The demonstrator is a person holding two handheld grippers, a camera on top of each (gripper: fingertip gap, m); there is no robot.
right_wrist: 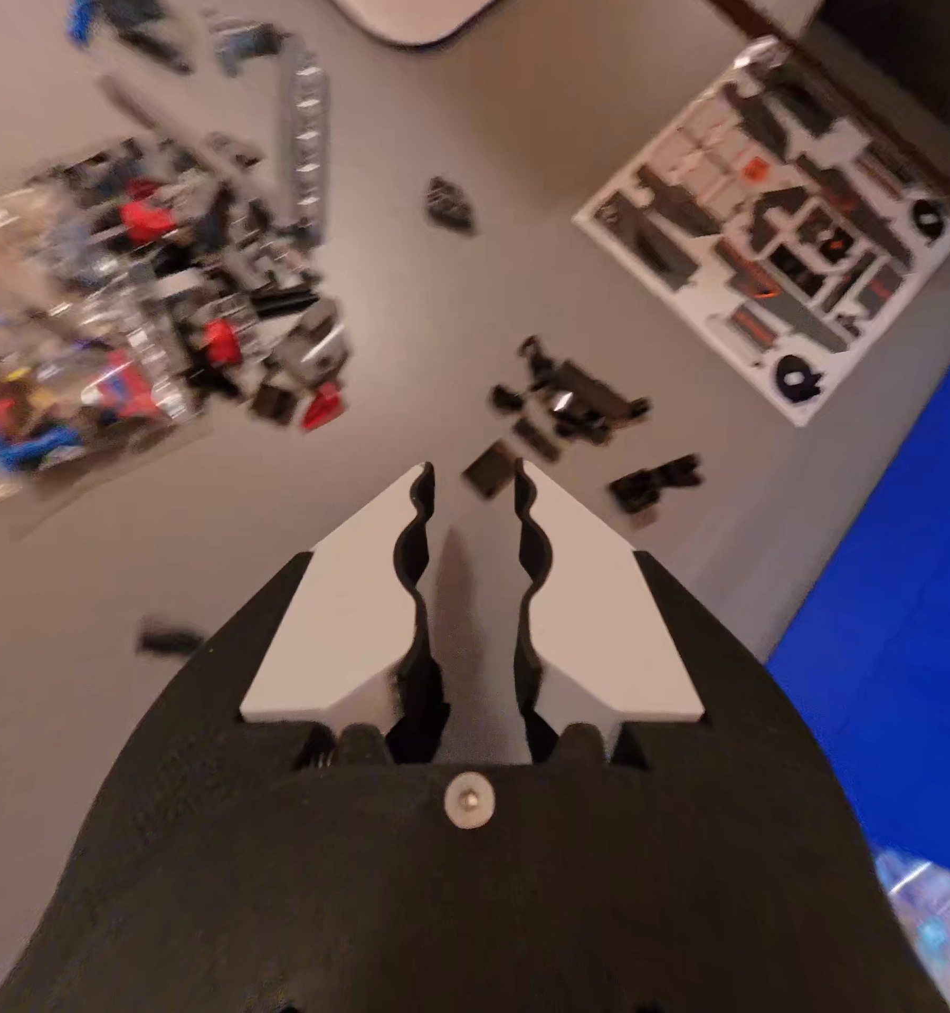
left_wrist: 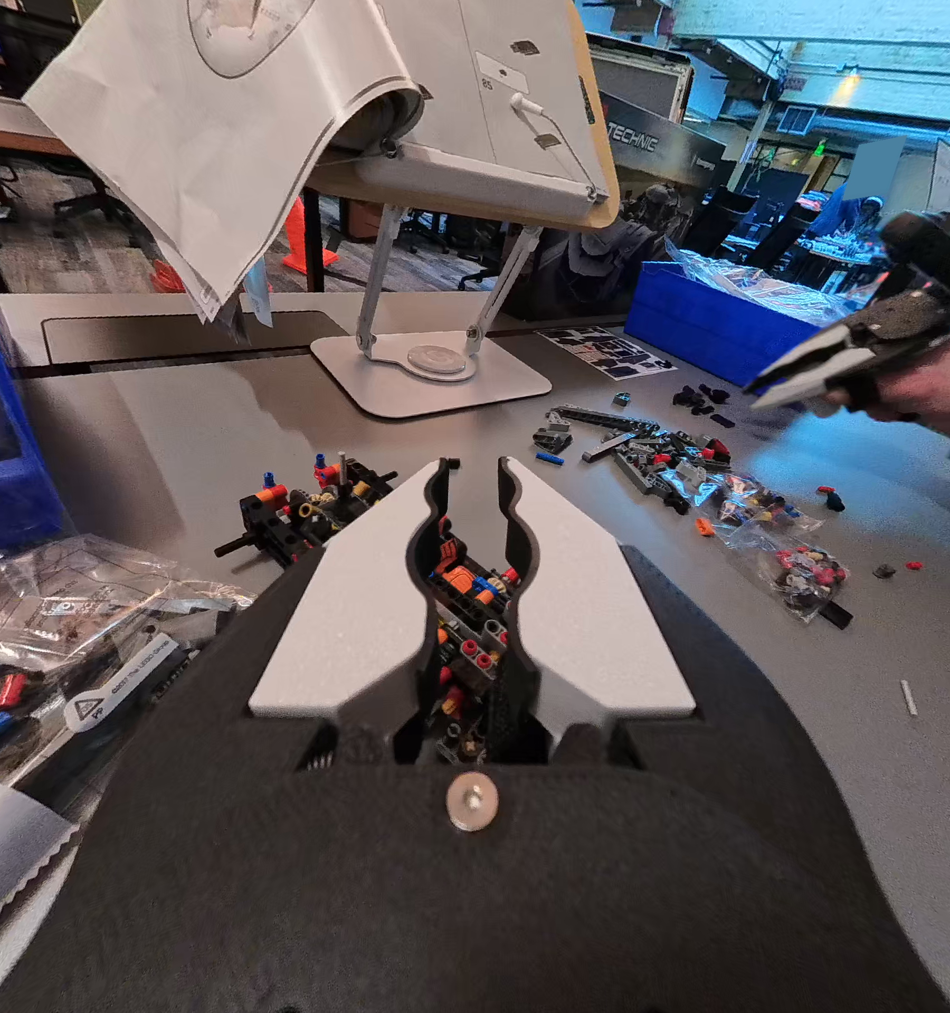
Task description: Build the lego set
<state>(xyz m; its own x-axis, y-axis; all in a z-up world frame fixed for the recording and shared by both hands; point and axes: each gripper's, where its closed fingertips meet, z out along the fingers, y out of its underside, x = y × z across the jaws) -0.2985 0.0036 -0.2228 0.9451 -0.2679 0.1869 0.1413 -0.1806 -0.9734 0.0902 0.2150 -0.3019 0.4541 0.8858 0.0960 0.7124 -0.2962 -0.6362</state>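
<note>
Surface: grey matte table (left_wrist: 198, 427) in an open workshop; manual on a tilted white stand (left_wrist: 434, 373) at the back, blue bin (left_wrist: 703, 329) on the right.
Task thing: part-built assembly (left_wrist: 319, 510), black beams with orange, red and blue pins, sits on the table just beyond and under the left gripper (left_wrist: 473, 466); more of it shows through the finger gap.
Left fingers: apart at the tips, hovering over the build. Whether the wavy inner pads touch it lower down, cannot tell.
Right gripper (right_wrist: 474, 472): fingers spread, nothing between them, aimed down at small black parts (right_wrist: 566, 405); view is motion-blurred.
Loose stock: pile of grey and black beams (left_wrist: 654, 460) plus clear bags of small pins (left_wrist: 763, 521); sticker sheet (right_wrist: 780, 230) lies flat near the bin.
Handling, my read: build is light, rigid ABS, glossy so a bit slippery; protruding axles and pins likely pop off under side load. Grab across the solid black beam frame, not the stalks.
Small parts: tiny, skittery on the smooth top; pinch flat faces, tips square.
Bags: thin crinkly film, will slide.
</note>
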